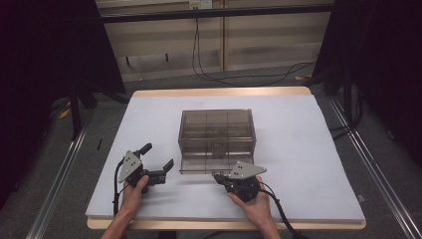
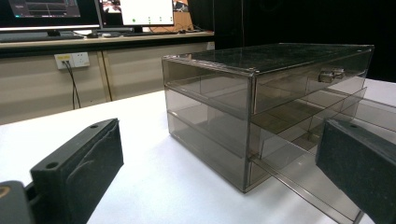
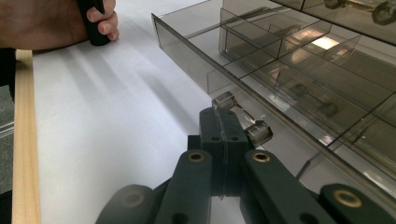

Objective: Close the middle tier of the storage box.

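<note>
Two grippers | right gripper clamps drawer handle | left gripper wide, beside organizer

The drawer cabinet is sitting at the middle of the table. Its bottom drawer is projecting toward the person. The left gripper is lying left of it; the right gripper is touching the drawer's handle in front.
</note>
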{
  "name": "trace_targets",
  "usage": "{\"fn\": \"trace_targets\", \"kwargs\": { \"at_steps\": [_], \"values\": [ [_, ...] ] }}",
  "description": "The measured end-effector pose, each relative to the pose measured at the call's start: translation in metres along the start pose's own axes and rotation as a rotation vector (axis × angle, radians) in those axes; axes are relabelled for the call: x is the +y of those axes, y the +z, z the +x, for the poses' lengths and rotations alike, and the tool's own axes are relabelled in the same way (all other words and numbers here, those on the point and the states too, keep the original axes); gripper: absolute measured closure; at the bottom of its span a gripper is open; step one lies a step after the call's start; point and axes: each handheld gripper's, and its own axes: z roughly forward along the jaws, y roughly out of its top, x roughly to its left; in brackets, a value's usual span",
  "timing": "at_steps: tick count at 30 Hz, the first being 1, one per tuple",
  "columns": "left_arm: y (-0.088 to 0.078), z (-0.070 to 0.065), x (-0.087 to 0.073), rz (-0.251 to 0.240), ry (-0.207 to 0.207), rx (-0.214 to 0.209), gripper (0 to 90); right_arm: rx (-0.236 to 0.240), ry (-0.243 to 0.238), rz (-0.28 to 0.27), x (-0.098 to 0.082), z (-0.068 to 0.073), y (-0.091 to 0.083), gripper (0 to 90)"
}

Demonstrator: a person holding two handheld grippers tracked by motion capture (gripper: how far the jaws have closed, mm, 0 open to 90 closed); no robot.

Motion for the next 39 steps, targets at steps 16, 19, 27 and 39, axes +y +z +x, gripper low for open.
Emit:
{"fn": "trace_targets", "kwargs": {
  "at_steps": [16,19,27,39],
  "values": [
    [0.0000,0.0002,0.0001,0.000,0.001,0.001,0.8,-0.002,0.007,0.018,0.0006,-0.0016,0.0005,90.0],
    [0.0000,0.0003,0.0001,0.001,0.002,0.001,0.8,0.000,0.007,0.017,0.0004,-0.0021,0.0013,90.0],
    [-0.0001,0.0007,0.0001,0.002,0.003,0.003,0.8,-0.012,0.013,0.014,0.0009,-0.0041,0.0015,90.0],
    [-0.0001,0.0005,0.0001,0.001,0.003,0.002,0.8,-0.016,0.012,0.014,0.0041,-0.0065,0.0043,90.0]
  ]
}}
